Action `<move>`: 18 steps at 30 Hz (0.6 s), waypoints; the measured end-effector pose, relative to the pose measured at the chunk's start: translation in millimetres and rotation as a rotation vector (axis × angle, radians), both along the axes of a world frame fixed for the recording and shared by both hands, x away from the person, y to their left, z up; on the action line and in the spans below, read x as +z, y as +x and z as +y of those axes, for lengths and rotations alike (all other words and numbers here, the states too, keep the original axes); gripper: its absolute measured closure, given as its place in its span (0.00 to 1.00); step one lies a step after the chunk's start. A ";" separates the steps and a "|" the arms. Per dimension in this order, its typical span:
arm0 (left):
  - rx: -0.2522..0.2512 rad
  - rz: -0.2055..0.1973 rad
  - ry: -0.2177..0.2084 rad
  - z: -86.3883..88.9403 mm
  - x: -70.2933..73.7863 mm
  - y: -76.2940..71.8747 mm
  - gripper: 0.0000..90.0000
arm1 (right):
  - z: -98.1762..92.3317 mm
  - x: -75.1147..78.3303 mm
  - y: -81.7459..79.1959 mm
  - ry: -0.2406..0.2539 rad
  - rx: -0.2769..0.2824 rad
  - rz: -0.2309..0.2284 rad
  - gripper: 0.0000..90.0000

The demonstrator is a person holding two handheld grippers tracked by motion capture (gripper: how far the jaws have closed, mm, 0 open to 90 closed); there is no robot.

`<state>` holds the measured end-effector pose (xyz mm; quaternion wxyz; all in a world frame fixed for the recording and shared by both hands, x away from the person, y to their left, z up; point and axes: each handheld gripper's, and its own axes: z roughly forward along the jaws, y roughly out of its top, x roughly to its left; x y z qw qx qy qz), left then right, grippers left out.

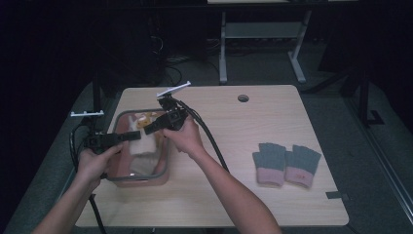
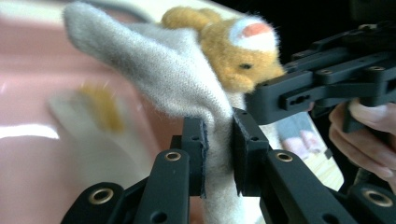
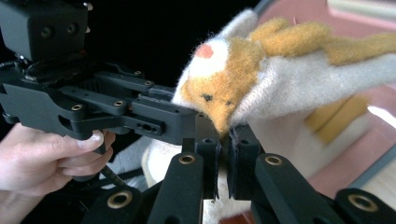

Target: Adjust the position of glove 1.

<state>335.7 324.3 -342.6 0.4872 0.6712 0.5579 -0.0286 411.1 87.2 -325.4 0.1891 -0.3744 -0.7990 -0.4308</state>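
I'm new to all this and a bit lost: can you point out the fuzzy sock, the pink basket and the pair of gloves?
fuzzy sock (image 2: 177, 79), left gripper view, its cream knit body.
pink basket (image 1: 138, 180), high view, its near rim.
pair of gloves (image 1: 271, 158), high view, the left glove's grey palm.

A basket (image 1: 165, 168) sits on the left part of the worktop (image 1: 234, 131). A sock (image 1: 142, 146) hangs over the basket, pinched from the left by the left gripper (image 1: 132, 136) and from the right by the right gripper (image 1: 148, 129), whose tips nearly meet. More cloth lies inside the basket beneath. A pair of gloves (image 1: 286, 164) lies side by side well to the right, near the worktop's front right. A round hole (image 1: 243, 98) is in the worktop toward the far edge.
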 end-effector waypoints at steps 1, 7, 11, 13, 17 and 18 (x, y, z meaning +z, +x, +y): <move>0.004 0.017 -0.001 3.1 -7.4 0.8 0.85 | 4.0 -5.4 0.1 -0.013 0.003 0.004 0.94; 0.025 0.062 0.044 9.7 -27.3 3.3 0.85 | 19.4 -32.8 2.2 -0.062 0.009 0.042 0.94; 0.021 0.085 0.075 9.6 -33.0 5.7 0.85 | 24.6 -43.7 3.1 -0.091 0.004 0.051 0.93; 0.020 0.099 0.093 9.2 -36.0 6.8 0.85 | 27.0 -49.5 3.8 -0.113 0.005 0.064 0.93; 0.007 0.123 0.135 8.2 -42.9 9.8 0.85 | 31.4 -59.2 4.6 -0.136 0.006 0.069 0.92; 0.008 0.128 0.147 7.6 -43.9 10.1 0.85 | 32.2 -61.6 4.8 -0.148 0.009 0.069 0.92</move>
